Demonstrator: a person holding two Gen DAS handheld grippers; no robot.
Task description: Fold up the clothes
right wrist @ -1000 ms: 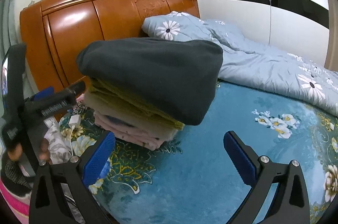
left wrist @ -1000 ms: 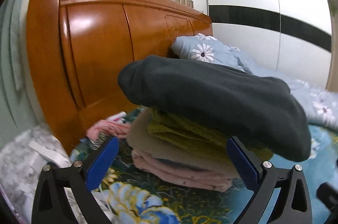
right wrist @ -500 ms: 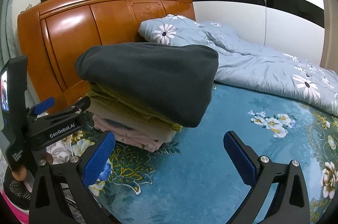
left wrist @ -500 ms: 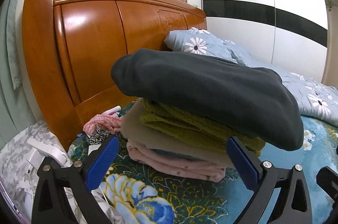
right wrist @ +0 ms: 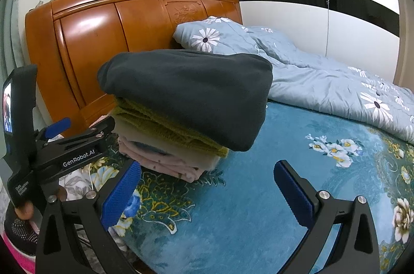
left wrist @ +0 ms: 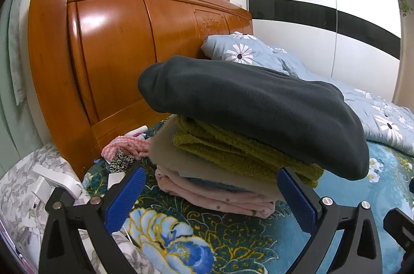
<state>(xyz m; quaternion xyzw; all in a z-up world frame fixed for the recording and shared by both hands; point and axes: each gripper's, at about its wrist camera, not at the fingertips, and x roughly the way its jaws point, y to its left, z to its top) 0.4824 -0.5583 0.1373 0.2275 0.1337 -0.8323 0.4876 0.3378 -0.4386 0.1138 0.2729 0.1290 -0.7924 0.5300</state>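
A stack of folded clothes stands on the bed near the headboard. On top lies a dark grey fleece [left wrist: 253,105] [right wrist: 191,93], under it an olive knit [left wrist: 233,152], a beige piece [left wrist: 176,157] and a pink dotted piece [left wrist: 214,196]. My left gripper [left wrist: 211,199] is open and empty, just in front of the stack. It shows from the side in the right wrist view [right wrist: 77,142]. My right gripper [right wrist: 207,191] is open and empty, over the blue floral bedspread [right wrist: 258,196], a little back from the stack.
An orange wooden headboard [left wrist: 116,54] rises behind the stack. A light blue daisy pillow and quilt [right wrist: 310,77] lie at the back right. Small pink and leopard-print items [left wrist: 121,152] and a white charger [left wrist: 59,180] lie at the left bed edge.
Both grippers have drawn back a little from the stack and stayed open. The stack has not moved.
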